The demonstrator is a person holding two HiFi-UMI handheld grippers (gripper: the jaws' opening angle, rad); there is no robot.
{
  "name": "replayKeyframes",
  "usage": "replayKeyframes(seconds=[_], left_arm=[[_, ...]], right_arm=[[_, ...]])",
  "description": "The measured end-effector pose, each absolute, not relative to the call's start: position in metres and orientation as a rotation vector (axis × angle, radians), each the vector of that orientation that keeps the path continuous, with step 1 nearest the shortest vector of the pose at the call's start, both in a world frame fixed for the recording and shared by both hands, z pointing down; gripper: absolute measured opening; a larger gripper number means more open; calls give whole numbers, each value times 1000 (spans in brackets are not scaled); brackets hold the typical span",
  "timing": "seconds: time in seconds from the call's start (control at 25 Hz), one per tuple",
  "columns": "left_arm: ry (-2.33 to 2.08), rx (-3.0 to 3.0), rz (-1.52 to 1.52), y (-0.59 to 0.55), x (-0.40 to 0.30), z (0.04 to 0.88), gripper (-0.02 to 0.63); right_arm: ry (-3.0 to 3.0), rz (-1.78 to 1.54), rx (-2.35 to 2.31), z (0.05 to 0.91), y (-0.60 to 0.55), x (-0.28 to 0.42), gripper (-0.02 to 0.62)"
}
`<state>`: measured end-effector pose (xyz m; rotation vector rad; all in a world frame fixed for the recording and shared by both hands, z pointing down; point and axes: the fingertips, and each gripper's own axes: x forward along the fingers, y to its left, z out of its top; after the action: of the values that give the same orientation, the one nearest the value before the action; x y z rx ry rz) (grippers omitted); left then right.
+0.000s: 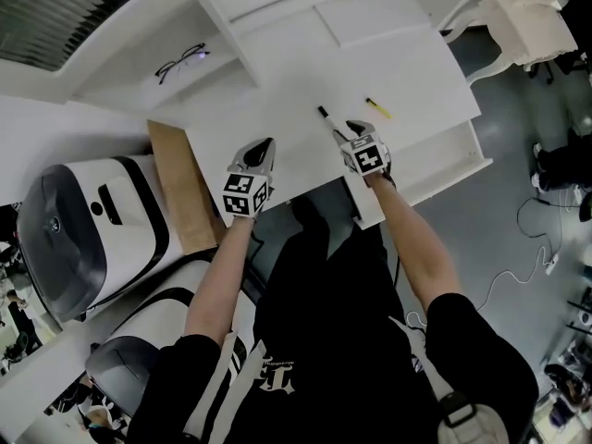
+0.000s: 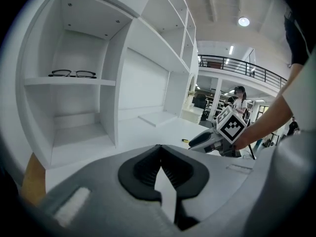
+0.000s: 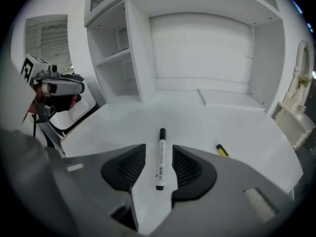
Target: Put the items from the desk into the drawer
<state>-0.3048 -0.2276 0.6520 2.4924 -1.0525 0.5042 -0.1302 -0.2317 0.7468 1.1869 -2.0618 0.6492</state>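
A white marker with a black cap point(image 3: 160, 157) lies on the white desk point(image 1: 277, 91), between the spread jaws of my right gripper point(image 3: 159, 149); the pads stand clear of it on both sides. In the head view that marker point(image 1: 327, 118) lies just beyond the right gripper point(image 1: 350, 129). A short yellow marker point(image 1: 377, 108) lies further right, also seen as a yellow marker point(image 3: 221, 150) beside the right jaw. My left gripper point(image 2: 159, 151) hovers over the desk's left part with its tips together and nothing in them. Black glasses point(image 2: 72, 73) rest on a shelf at the left.
An open white drawer point(image 1: 453, 163) juts out under the desk's right front. White shelf compartments point(image 2: 84, 107) rise behind the desk. A wooden side panel point(image 1: 180, 188) and rounded white-and-black machines point(image 1: 83, 229) stand left. A white chair point(image 1: 523, 17) is at the far right.
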Motion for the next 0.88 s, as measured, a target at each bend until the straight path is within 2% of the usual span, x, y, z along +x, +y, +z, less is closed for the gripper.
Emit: replayKeyframes(seconds=[0.36,0.88], left_arm=[[-987,2496,508,-240,-300,668,5],[-940,2475,544,-253,-303,687,5]], right_arm=[[-2002,708,1200,779,-238,-140,167],[-1909,760,1190,813,-243,-137,123]])
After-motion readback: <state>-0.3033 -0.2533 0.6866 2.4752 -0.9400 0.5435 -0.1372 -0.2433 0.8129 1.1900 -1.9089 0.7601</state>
